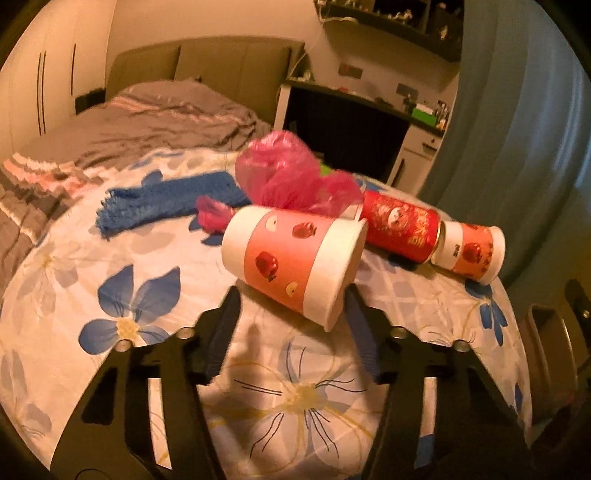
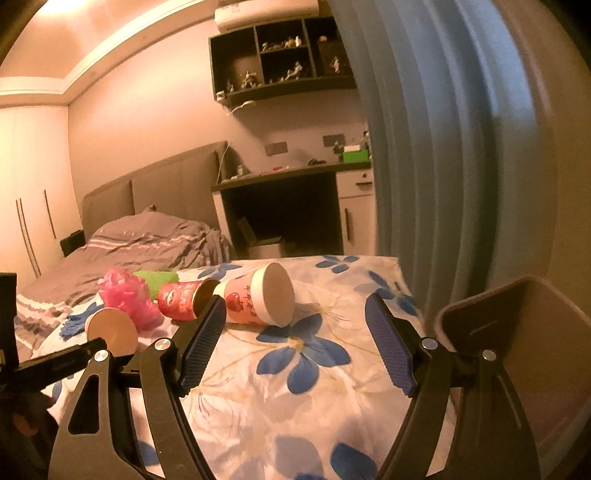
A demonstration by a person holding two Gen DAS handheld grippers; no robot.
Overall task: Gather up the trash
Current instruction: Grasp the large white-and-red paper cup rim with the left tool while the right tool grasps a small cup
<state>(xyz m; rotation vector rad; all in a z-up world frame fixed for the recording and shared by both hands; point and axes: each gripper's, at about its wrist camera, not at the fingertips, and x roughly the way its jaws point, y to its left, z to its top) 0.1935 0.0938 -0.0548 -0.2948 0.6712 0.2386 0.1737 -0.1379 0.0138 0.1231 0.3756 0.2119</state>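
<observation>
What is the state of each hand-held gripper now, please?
Left hand-held gripper: open, its fingers on either side of the near paper cup, not yet pressing it.
Right hand-held gripper: open, holding nothing.

Bedroom, warm dim light, glow off the ceiling (image 2: 55, 22) corner. Bed (image 1: 147, 122) with padded headboard (image 2: 173, 181), rumpled grey striped duvet (image 2: 147, 240), floral sheet (image 2: 295, 387) at the near end. Wardrobe (image 2: 26, 206) with long handles on the left. Dark desk (image 2: 288, 173) beside the bed, cluttered; white cabinet (image 2: 356, 218) under it. Cubby shelf (image 2: 280, 55) with figurines above, AC unit (image 2: 266, 11) over that. Blue curtain (image 2: 436, 147) on the right.
</observation>
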